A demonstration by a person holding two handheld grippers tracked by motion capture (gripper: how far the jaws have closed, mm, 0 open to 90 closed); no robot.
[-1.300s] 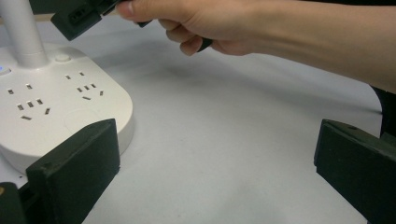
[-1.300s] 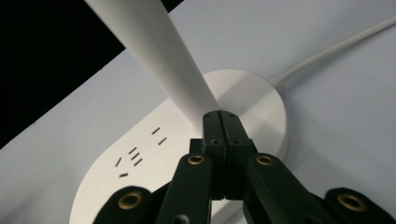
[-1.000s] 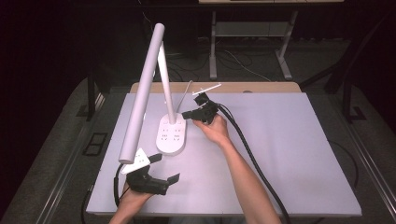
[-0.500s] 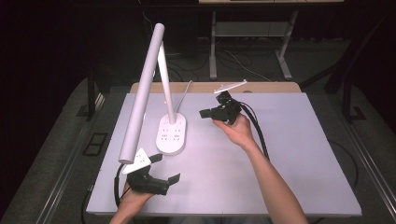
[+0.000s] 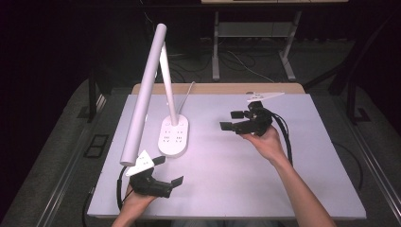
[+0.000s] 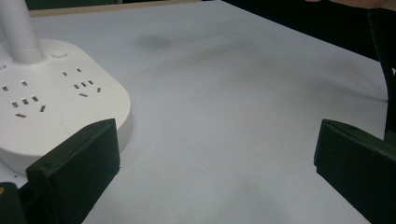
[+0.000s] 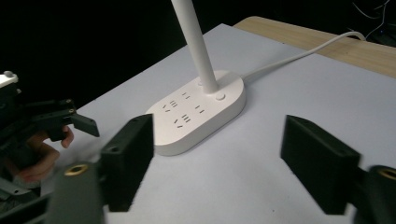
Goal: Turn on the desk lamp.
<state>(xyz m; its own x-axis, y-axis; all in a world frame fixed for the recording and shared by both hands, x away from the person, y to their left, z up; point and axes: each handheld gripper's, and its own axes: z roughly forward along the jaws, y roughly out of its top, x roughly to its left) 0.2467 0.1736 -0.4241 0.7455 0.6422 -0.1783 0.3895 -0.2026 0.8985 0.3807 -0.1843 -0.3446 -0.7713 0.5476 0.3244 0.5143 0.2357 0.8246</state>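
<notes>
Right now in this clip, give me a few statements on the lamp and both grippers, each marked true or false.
1. The right gripper is clamped on the lamp's stem. False: it is open, holding nothing, apart from the lamp.
2. The left gripper is open. True.
3. The lamp base carries socket slots. True.
4. The white cable is unplugged and lies beside the base. False: it runs from the base toward the table's far edge.

Bare pale grey tabletop [image 5: 283,179] centre & right gives free passage; tall white socket-base desk lamp [image 5: 173,136] blocks left-centre.
</notes>
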